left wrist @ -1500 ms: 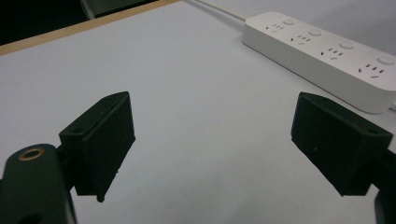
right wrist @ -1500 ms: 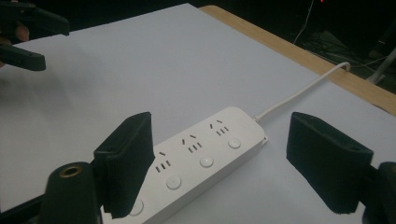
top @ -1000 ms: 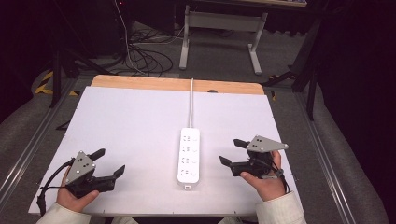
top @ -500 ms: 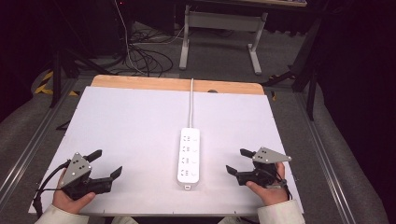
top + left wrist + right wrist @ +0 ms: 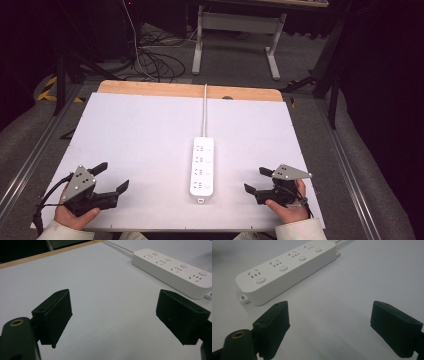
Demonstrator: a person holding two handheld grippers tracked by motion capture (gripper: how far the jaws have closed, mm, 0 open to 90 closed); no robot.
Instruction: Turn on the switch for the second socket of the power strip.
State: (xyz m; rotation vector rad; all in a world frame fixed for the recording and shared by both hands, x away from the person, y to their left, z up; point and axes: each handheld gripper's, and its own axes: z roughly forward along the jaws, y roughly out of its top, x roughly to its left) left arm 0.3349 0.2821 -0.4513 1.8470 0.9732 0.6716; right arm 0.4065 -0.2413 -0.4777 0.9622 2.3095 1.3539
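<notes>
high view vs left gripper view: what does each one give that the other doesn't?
High view: both hands, the right gripper open, the floor cables and the grey desk frame beyond the table. Left gripper view: a close look between the open left gripper and its black jaws, plus the strip's round buttons. Both: the white power strip with its cord on the white table, and the wooden far edge.

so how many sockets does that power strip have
4, in one row along the white power strip lying mid-table between the left gripper and right gripper. From cable end to near end: first, second, third, fourth. Each has a round button beside it.
</notes>
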